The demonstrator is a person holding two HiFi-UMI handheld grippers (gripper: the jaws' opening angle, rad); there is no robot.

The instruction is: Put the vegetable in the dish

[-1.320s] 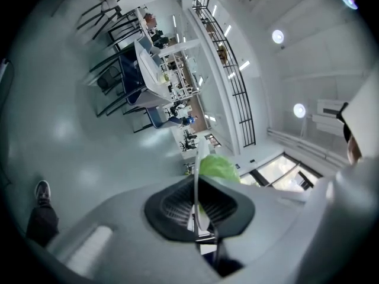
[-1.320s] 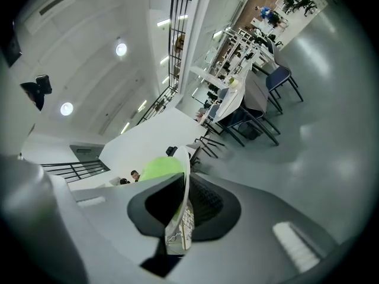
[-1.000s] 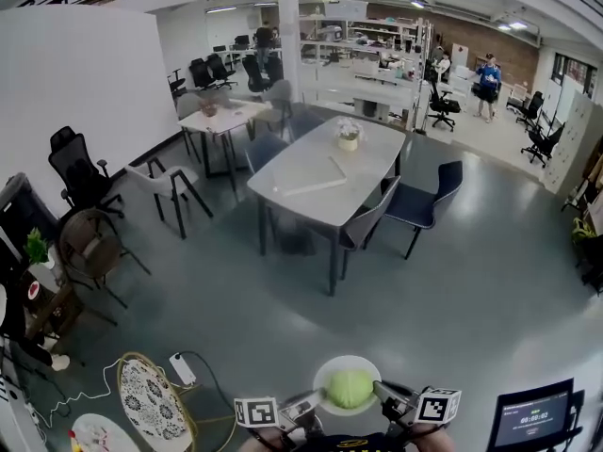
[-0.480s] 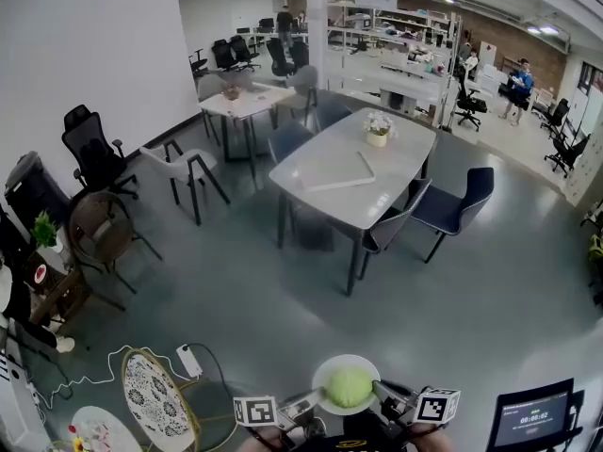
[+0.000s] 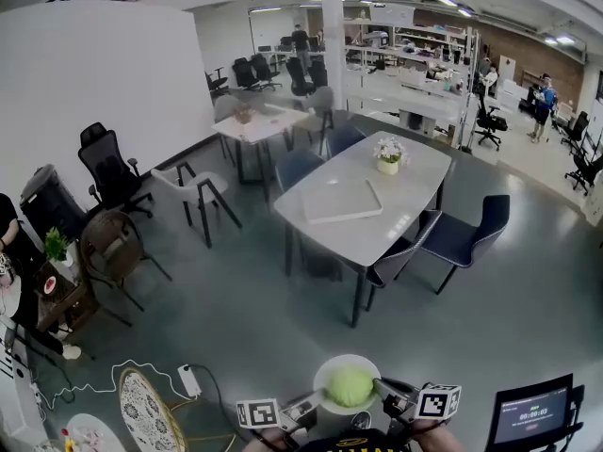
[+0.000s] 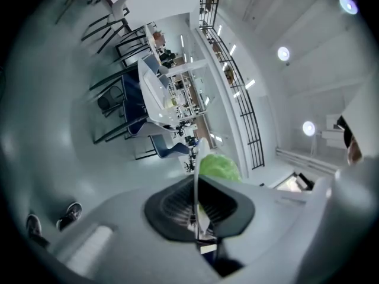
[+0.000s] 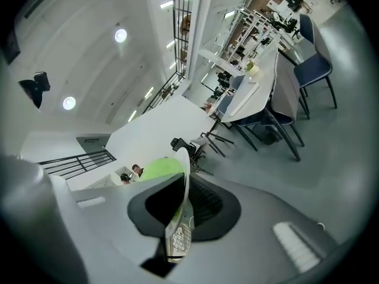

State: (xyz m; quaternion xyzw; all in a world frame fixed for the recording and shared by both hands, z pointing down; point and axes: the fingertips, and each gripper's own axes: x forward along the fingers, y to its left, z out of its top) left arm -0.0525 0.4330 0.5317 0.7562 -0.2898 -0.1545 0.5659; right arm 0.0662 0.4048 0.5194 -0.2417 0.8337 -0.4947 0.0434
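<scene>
Vegetable: the round green vegetable (image 5: 350, 387) sits in the middle of the dish (image 5: 329, 369), well inside its rim, so the placing itself looks done.
Dish: white and shallow, it is held up in the air with nothing under it but grey floor (image 5: 236, 318), spanned between the two tools.
Left gripper (image 6: 196, 210): at the dish's left edge, its jaws are pinched together on the thin rim, which runs edge-on between the pads. The vegetable shows just past them.
Right gripper (image 7: 180, 209): at the dish's right edge, it is clamped on the rim in the same way, with the green again just past the pads.
Step in hand: by my reading, a two-handed carry of the loaded dish.
Doing it well: hold both tools at one height so the dish stays level, since a round vegetable will likely roll toward whichever side dips.
Hands: move them as one. Drawing them away from the dish could let the rim slide out, and pressing inward could tip it.
Grip: each hold is only a narrow bite on a smooth edge, so go slowly and without jerks.
Set-down: the long grey table (image 5: 377, 205) stands well beyond the dish, across open floor.
</scene>
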